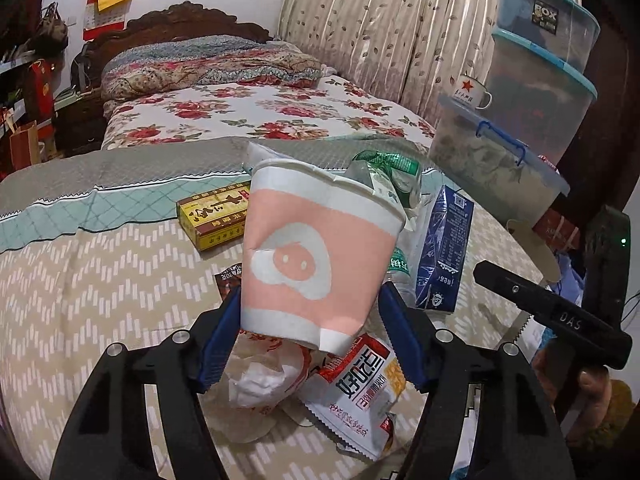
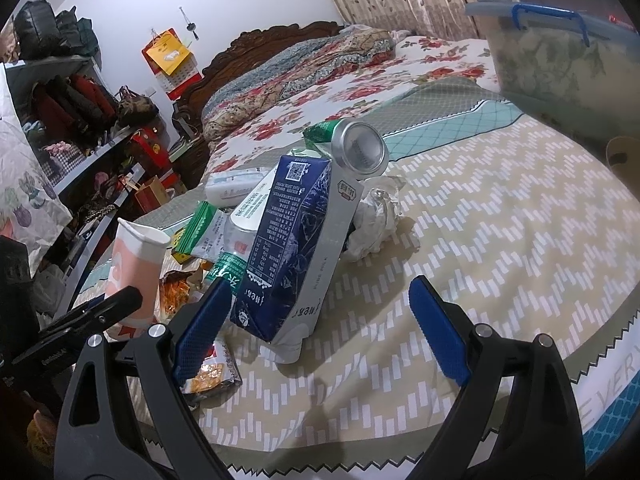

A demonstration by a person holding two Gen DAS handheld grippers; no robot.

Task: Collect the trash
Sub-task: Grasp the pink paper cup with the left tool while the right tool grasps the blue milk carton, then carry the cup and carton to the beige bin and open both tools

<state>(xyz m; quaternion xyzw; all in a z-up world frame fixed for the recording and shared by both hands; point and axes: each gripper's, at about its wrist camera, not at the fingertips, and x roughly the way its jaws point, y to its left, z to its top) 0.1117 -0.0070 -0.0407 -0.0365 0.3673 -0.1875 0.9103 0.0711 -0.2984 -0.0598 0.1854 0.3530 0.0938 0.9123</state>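
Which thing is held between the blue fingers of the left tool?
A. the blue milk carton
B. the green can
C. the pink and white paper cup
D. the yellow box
C: in the left wrist view the left tool has its blue pads pressed on both sides of the pink and white paper cup, which is lifted and tilted; the blue milk carton stands apart on the bed.

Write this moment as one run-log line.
left fingers: gripping pink paper cup | right gripper: open, empty | blue carton: standing

Enamel mug [image 1: 474,90] atop stacked storage boxes [image 1: 532,64], apparently beside bed [image 1: 280,108].
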